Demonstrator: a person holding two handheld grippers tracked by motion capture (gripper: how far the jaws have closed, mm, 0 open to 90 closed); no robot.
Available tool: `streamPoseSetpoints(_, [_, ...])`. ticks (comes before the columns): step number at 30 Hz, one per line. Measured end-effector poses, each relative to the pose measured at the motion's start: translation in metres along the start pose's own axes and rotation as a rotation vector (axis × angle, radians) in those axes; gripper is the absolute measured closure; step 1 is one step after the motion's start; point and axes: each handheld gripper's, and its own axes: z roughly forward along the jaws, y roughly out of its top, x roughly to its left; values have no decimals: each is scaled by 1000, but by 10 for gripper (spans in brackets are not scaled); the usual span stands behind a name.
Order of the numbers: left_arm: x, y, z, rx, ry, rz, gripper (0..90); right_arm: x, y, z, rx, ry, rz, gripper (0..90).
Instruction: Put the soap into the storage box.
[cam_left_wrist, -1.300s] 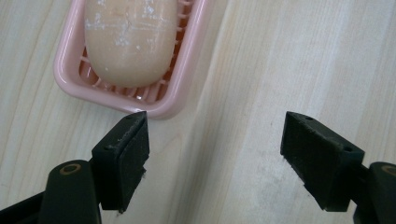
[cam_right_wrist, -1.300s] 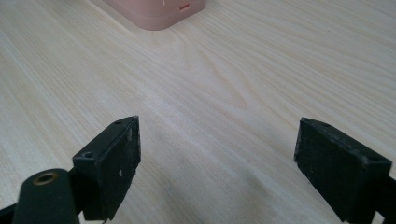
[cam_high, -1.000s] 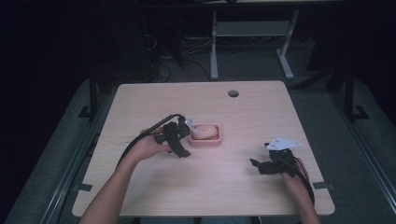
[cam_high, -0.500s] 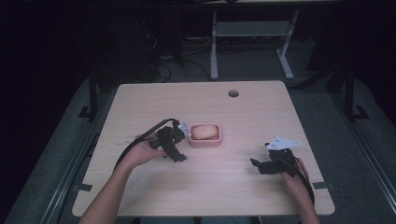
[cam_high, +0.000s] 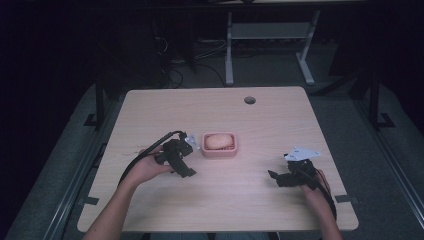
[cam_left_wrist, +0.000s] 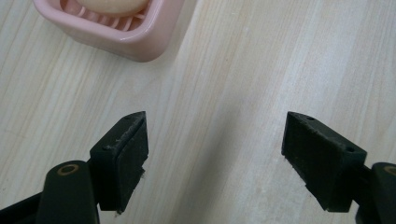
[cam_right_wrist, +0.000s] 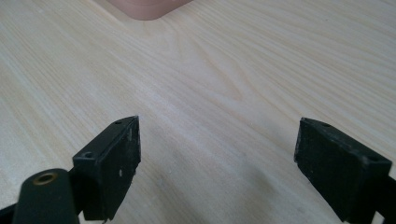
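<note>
The right hand-held gripper hovers low over the near right part of the desk, its jaws spread wide with nothing between them; in the right gripper view only bare wood lies between the pads, and a corner of the pink soap dish shows far ahead. It is well apart from the work and looks best kept parked where it is.

The left hand-held gripper sits just beside the pink soap dish, on its left, jaws likewise wide open and empty. In the left gripper view the dish lies ahead and to the left of the jaws, not between them.

The pale soap rests inside the dish, near the middle of the desk.

If the step is a grasp of the dish or soap, the left jaws likely need to swing round until the target is centred between them, then descend level and close slowly. Soap is probably slick, so a gentle squeeze across its narrow width seems wise; gripping the dish's rim risks tipping it.
</note>
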Motion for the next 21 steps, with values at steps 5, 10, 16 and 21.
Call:
streamPoseSetpoints(5, [0,-7,1,1,-4,-17,225,0,0,0,2,1,2,139])
streamPoseSetpoints(10, [-2,-13,1,-9,-2,-22,219,0,-1,-1,3,-2,-2,139])
streamPoseSetpoints(16, [-8,-21,-3,-25,3,-26,219,0,-2,0,9,-4,5,139])
streamPoseSetpoints(21, [-12,-30,-5,-35,15,-35,220,1,-2,-1,9,-5,0,139])
